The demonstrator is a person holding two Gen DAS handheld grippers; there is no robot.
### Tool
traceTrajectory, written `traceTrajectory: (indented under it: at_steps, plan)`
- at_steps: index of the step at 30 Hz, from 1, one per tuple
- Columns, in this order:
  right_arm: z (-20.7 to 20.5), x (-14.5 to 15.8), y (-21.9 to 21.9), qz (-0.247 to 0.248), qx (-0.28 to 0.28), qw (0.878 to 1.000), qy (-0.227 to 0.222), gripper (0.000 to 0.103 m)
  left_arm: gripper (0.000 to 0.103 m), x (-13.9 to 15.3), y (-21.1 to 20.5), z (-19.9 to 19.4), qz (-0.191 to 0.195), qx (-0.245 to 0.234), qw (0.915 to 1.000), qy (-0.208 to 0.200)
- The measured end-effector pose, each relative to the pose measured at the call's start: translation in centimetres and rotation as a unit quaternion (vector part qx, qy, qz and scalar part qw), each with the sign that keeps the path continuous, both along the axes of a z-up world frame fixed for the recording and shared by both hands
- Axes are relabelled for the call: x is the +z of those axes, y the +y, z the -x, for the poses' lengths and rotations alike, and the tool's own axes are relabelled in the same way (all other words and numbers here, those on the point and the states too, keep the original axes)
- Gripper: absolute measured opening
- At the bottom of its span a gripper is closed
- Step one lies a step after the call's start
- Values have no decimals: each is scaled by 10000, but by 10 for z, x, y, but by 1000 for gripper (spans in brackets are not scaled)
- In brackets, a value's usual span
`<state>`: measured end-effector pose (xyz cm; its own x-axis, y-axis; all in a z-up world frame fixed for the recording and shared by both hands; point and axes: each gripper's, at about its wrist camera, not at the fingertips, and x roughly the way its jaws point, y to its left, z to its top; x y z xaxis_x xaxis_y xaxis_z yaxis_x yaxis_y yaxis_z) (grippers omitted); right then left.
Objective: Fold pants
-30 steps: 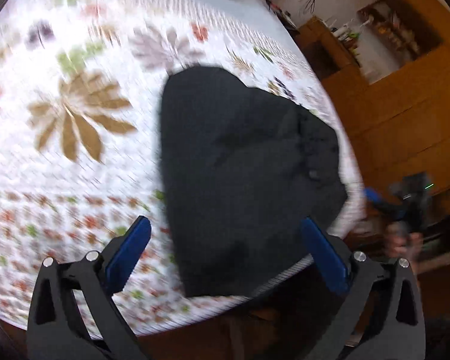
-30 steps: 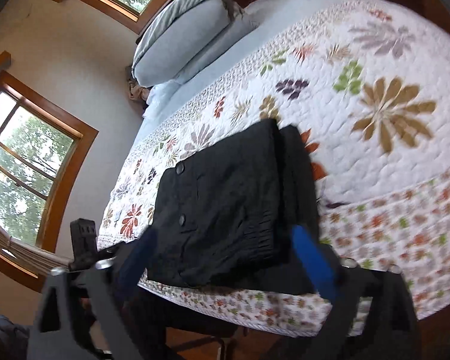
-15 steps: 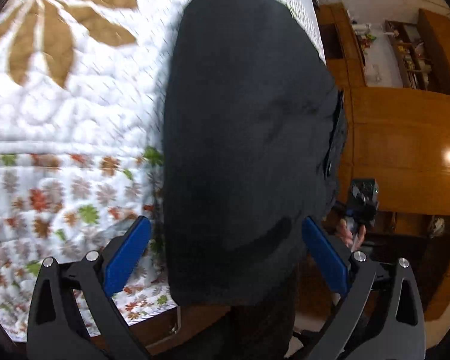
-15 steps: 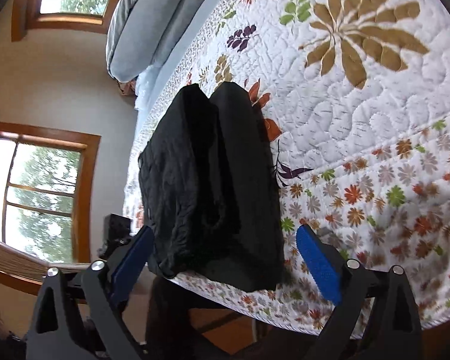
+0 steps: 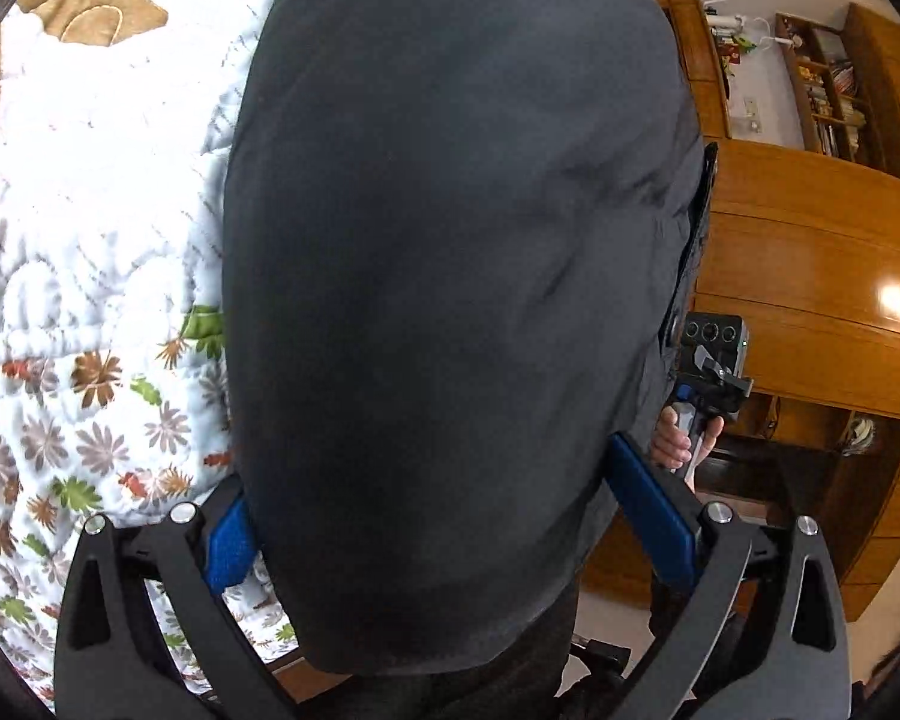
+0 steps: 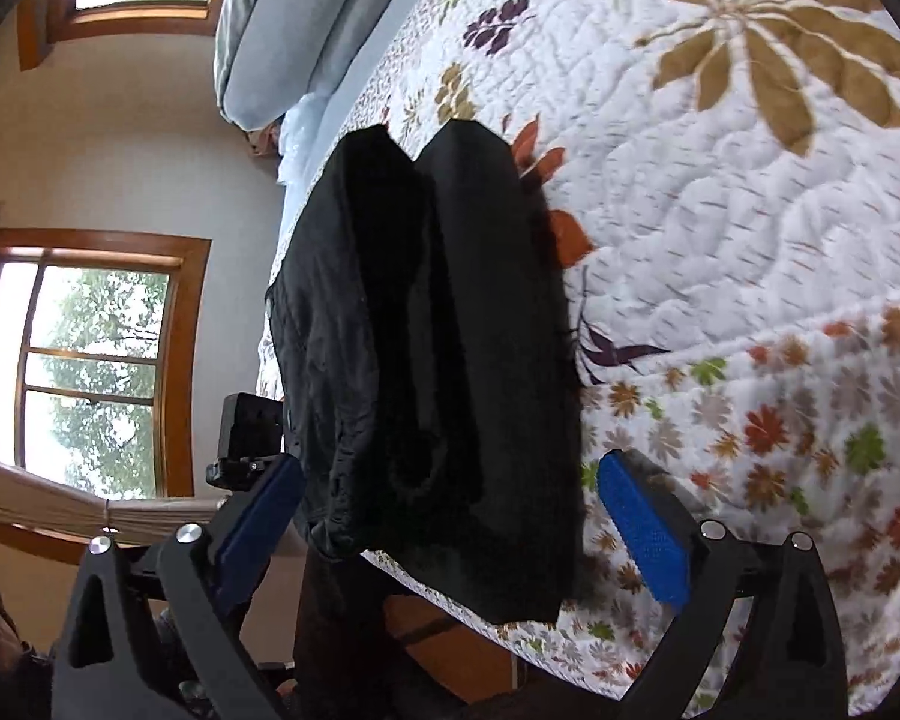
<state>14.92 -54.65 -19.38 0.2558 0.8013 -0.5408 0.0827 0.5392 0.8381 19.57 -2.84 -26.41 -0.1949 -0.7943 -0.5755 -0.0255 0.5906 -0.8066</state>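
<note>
The left hand-held gripper (image 5: 426,531) has its blue-padded fingers (image 5: 229,543) spread wide apart, one on each side of the near end of the black pants (image 5: 450,276), gripping nothing; the fabric fills the gap between them and whether the pads touch it cannot be told. The right hand-held gripper (image 6: 450,516) is likewise spread apart, its blue pads (image 6: 642,525) flanking the near end of the same pants (image 6: 438,336) without clamping them. The pants lie folded into a long, narrow bundle on the bed, running from the near edge toward the far side, with the near end hanging a little over the bed's edge. In the right wrist view two lengthwise layers show side by side, the left one creased and rumpled. Beneath them is a white quilted bedspread (image 6: 720,210) printed with large brown, green and purple flowers and a border of small blossoms. Far along the bed sits a grey pillow (image 6: 288,30), and wood-framed windows (image 6: 96,360) stand at the left. In the left wrist view, a person's hand (image 5: 681,438) holds the other gripper's handle to the right of the pants, with wooden cabinets (image 5: 810,276) behind it.
</note>
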Motion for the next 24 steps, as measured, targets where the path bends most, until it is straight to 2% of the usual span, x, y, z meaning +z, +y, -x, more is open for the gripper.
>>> traceTrajectory:
  at_steps: [5,8,10,11,12,13,16,18,21,24]
  plan:
    - [-10,-8,13,156,182,9997,68,100,100,7,-7,-1,76,-1,10000,-13]
    - [-13,-7,16,115,224,9997,-31,100,100,14,-9,2,182,4,9998,-20]
    - [-14,-4,25,256,379,9988,-146,100,100,14,-12,4,234,6,9997,-9]
    - [-14,-2,30,359,464,9981,-213,96,100,14,-13,5,260,0,9997,-8]
    - [-14,0,34,433,554,9971,-278,87,100,12,-14,4,264,-5,9996,-13]
    - [-14,0,37,436,575,9969,-309,87,100,12,-16,5,264,-22,9996,-24]
    - [-12,2,41,523,565,9963,-387,77,100,9,-23,4,252,-30,9997,-47]
    - [-10,5,42,506,539,9962,-451,64,100,10,-26,5,235,-16,9997,-54]
    - [-3,15,43,672,596,9937,-670,54,99,15,-26,6,297,39,9995,-134]
    - [-1,24,50,795,630,9914,-833,48,99,20,-28,10,387,43,9987,-318]
